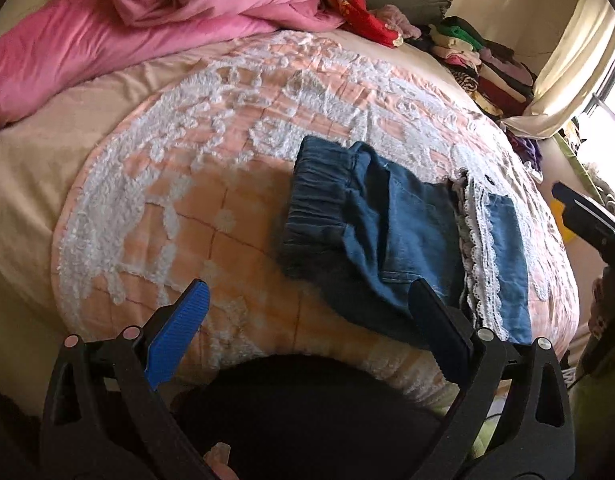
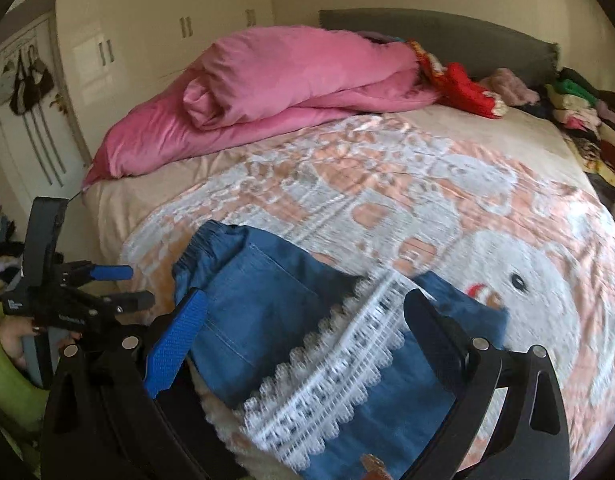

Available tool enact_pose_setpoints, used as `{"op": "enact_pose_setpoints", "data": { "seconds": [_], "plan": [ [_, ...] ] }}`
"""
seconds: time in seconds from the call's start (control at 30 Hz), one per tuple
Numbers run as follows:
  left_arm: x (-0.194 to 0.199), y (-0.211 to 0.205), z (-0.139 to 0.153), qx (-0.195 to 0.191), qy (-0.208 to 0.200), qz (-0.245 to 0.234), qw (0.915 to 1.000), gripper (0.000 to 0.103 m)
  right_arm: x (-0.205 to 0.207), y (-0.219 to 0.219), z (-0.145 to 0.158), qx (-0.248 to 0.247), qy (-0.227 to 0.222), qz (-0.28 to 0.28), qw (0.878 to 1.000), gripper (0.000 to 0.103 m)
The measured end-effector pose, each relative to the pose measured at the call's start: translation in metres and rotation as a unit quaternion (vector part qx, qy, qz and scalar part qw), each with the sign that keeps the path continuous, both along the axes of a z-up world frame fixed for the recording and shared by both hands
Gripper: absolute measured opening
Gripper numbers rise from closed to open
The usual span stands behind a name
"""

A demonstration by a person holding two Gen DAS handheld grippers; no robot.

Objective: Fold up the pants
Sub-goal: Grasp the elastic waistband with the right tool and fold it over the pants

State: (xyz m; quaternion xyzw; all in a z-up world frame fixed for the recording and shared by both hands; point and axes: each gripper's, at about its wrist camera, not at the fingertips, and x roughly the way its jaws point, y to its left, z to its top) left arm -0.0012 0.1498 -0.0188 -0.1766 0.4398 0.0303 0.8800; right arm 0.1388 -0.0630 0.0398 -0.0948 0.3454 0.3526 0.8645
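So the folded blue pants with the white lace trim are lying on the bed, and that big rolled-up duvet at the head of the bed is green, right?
Not quite. The duvet is pink, not green, as the right wrist view shows clearly. The rest stands: the folded blue pants with white lace trim lie on the bed.

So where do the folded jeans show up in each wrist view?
Left wrist: jeans lie right of centre on the bedspread, partly behind the left gripper's right finger.
Right wrist: jeans fill the lower centre, between the open fingers of the right gripper.
Shared landmark: the pink duvet at the head of the bed.
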Motion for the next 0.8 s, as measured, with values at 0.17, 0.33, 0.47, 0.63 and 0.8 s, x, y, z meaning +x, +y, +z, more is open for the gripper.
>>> {"op": "enact_pose_setpoints", "data": {
  "seconds": [0.17,0.33,0.47,0.63,0.8],
  "plan": [
    [0.005,0.0,-0.011,-0.02,-0.001,-0.006,0.9998,0.093,0.019,0.035,-0.01,-0.016,0.023,0.046,0.999,0.098],
    [0.017,0.003,-0.025,-0.079,0.01,-0.014,0.9967,0.074,0.036,0.073,-0.022,-0.027,0.058,0.095,0.993,0.098],
    [0.026,0.005,-0.042,-0.111,0.029,-0.015,0.9933,0.052,0.044,0.1,-0.03,-0.045,0.072,0.13,0.988,0.098],
    [0.029,0.004,-0.052,-0.125,0.036,-0.018,0.9914,0.049,0.056,0.134,-0.042,-0.07,0.091,0.167,0.979,0.098],
    [0.032,0.006,-0.054,-0.131,0.039,-0.022,0.9904,0.049,0.067,0.157,-0.056,-0.087,0.113,0.188,0.972,0.098]
  ]
}}
